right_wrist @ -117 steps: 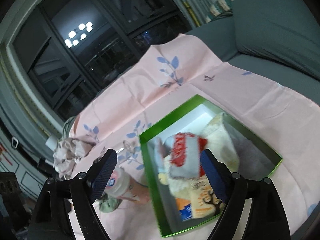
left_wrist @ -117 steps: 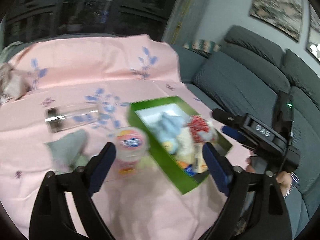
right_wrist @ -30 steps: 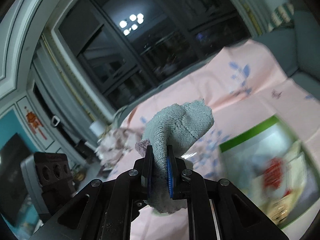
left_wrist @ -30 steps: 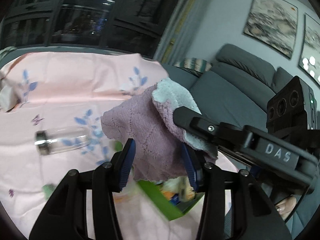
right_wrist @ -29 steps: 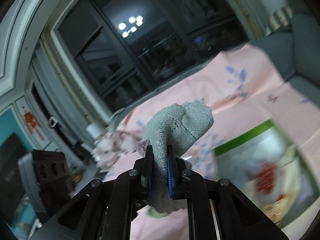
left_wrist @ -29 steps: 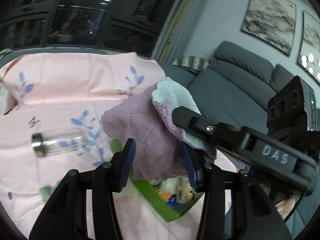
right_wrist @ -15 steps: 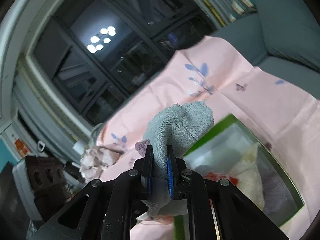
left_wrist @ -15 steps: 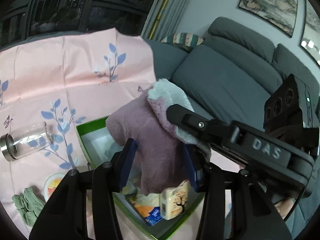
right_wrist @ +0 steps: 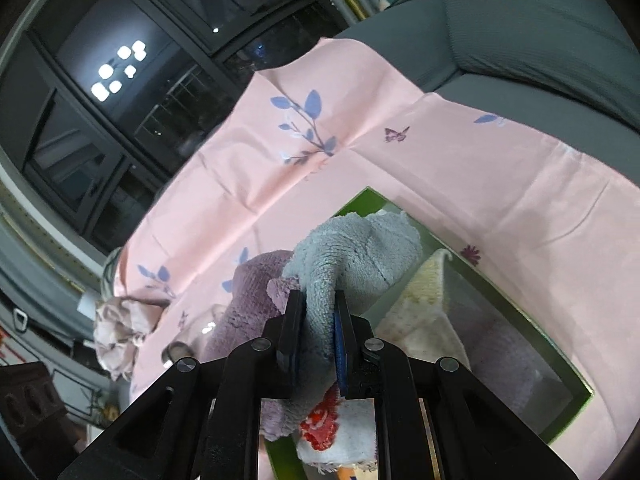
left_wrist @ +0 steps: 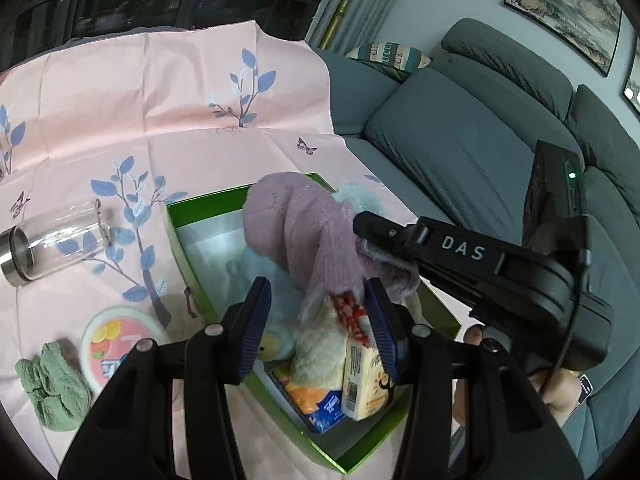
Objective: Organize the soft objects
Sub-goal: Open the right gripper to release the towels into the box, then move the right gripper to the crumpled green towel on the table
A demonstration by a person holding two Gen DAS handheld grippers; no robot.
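Note:
A green box point(left_wrist: 176, 224) sits on the pink cloth and holds soft toys, cloths and packets. My right gripper point(right_wrist: 318, 320) is shut on a purple and pale blue-green towel point(right_wrist: 352, 252) and holds it over the box point(right_wrist: 532, 316). In the left wrist view the towel point(left_wrist: 304, 232) droops into the box beside the right gripper point(left_wrist: 372, 236). My left gripper point(left_wrist: 316, 320) is open and empty just above the box's near half. A green cloth point(left_wrist: 52, 392) lies on the pink cloth at the lower left.
A glass jar point(left_wrist: 48, 244) lies on its side left of the box. A round pink-lidded tub point(left_wrist: 120, 344) stands beside the green cloth. A crumpled pale cloth point(right_wrist: 120, 328) lies at the far left. A grey sofa point(left_wrist: 480, 128) runs along the right.
The right gripper has lowered the towel from high above the table down into the box. The left gripper has moved closer over the box.

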